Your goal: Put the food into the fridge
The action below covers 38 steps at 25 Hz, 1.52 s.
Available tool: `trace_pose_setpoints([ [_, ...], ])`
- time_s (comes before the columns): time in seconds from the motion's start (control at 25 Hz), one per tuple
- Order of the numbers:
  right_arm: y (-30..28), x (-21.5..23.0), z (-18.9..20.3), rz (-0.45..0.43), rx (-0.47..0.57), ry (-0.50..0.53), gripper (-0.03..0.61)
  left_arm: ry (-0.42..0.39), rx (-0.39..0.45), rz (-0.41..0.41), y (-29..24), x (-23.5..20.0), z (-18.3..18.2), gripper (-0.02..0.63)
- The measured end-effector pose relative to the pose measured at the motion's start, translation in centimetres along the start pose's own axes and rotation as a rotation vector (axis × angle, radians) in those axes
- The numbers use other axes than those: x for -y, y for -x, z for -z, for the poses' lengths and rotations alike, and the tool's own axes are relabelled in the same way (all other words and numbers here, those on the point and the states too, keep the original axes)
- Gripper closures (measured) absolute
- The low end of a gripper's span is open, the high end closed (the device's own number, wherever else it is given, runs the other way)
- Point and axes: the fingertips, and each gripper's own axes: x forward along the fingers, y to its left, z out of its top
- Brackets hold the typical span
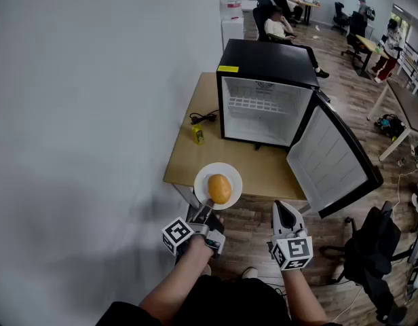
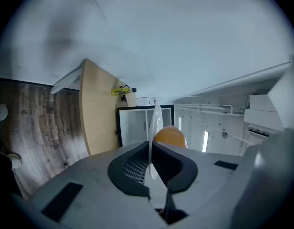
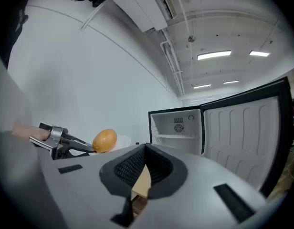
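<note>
The left gripper (image 1: 207, 206) is clamped on the rim of a plate (image 1: 203, 180) carrying the food (image 1: 219, 188), at the table's (image 1: 188, 158) near edge before the open fridge (image 1: 260, 114). The right gripper (image 1: 285, 212) has its jaws together, empty.

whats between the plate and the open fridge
Only a bare stretch of the table lies between the plate and the fridge, as the head view shows. A small yellow item sits off to the left.

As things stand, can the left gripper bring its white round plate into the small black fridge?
Probably yes: the left gripper grips the white round plate, the small black fridge has its door swung wide, and nothing stands between them on the wooden table.
</note>
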Motion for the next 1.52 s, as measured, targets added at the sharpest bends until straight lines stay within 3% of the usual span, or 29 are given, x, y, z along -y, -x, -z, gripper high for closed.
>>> trace_pose_setpoints([
  [0.32,0.8,2.4,-0.3,-0.021,0.028,-0.060,0.520,0.011,0.023,-0.008,-0.4,0.0,2.3,0.594],
  [0.64,1.6,4.4,0.5,-0.062,0.020,0.034,0.520,0.017,0.048,0.020,-1.4,0.1,5.1,0.594],
  [0.92,2.7,5.4,1.7,-0.099,-0.004,0.044,0.520,0.016,0.039,0.030,-2.3,-0.2,6.9,0.594],
  [1.52,-6.2,7.8,0.0,-0.028,-0.002,0.040,0.519,-0.011,-0.055,0.016,-10.3,-0.1,2.6,0.594],
])
